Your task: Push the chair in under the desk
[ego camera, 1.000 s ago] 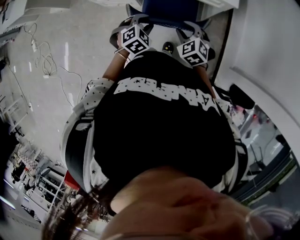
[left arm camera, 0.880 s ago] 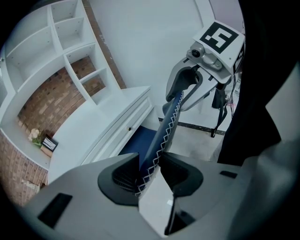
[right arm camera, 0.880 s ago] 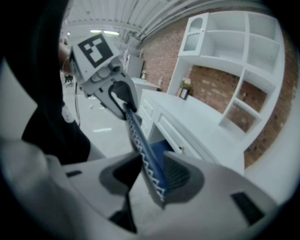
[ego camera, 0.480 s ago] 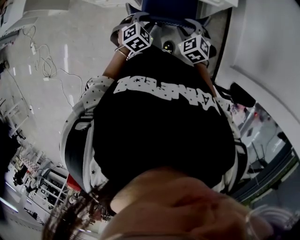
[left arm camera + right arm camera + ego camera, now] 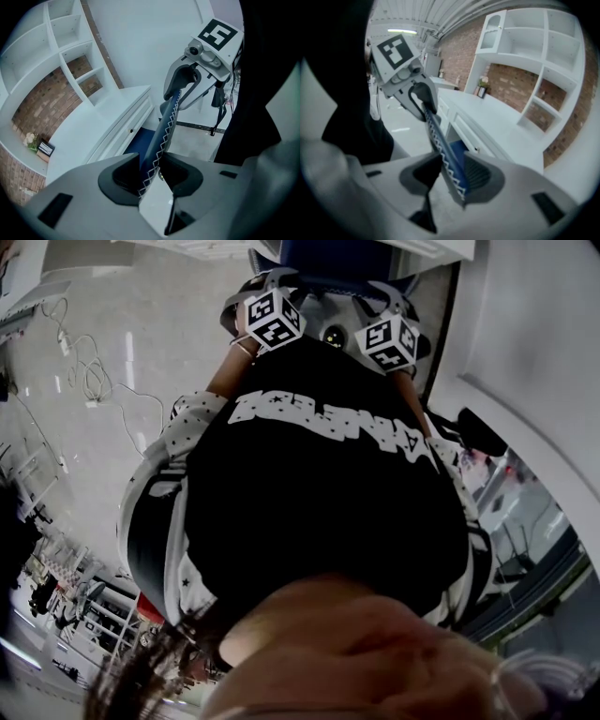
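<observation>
**Grip.** We are finding the left gripper [image 5: 150, 177] clamping the top edge of the chair back [image 5: 165, 126]. The blue padded edge with its white zigzag stitching is sitting between the jaws, and both pads are pressing on it. The right gripper [image 5: 451, 176] is biting the same edge further along. Each gripper view is showing the other gripper at the far end of that edge. Neither one is released and neither is empty.

**Position of the chair.** The chair [image 5: 342, 257] is standing straight ahead of the person, facing the white desk [image 5: 101, 124], which is running along under a set of wall shelves [image 5: 70, 56]. In the left gripper view a patch of blue seat is showing just below the desk's drawer front. We cannot tell whether it is already lying under the desktop or stopping just short of it. In the head view the person's torso is blocking most of the scene.

**Step in hand.** We are judging the two-handed hold to be made and the push itself to be the step in hand.

**Next move.** We are advising that both grippers drive toward the desk together, with even pressure, so the chair is not swinging to one side. The clamp needs holding firm, as the padded edge may slip. The seat needs watching as it is passing the drawer front.
</observation>
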`<state>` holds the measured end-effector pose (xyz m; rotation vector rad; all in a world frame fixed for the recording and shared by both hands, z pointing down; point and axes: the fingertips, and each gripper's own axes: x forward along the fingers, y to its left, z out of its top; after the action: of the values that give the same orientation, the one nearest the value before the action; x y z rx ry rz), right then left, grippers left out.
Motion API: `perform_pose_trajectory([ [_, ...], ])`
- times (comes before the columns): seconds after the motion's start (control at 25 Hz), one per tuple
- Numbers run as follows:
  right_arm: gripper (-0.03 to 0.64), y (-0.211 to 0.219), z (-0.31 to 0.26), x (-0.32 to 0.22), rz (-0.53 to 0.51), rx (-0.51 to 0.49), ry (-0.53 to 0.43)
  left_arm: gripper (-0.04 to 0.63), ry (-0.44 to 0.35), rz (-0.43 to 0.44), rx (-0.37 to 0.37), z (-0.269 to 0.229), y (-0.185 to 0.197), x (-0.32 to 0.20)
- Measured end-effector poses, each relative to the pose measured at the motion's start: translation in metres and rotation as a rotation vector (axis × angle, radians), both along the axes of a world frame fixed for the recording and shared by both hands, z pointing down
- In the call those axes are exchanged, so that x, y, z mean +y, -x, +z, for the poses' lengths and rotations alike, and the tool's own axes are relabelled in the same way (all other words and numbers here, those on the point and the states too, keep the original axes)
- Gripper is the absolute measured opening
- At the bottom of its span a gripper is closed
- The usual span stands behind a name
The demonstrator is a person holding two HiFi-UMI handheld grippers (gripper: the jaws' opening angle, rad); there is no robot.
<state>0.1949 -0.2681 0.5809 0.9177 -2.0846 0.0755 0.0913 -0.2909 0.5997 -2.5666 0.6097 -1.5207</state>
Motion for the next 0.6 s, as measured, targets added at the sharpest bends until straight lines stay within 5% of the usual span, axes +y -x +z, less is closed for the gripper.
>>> perform_pose_trajectory([
  [0.6,0.169,-0.001,-0.001,-0.018,0.011,-0.004,-0.009,0.164,0.016,0.016,-0.012,0.000,-0.002,-0.017],
])
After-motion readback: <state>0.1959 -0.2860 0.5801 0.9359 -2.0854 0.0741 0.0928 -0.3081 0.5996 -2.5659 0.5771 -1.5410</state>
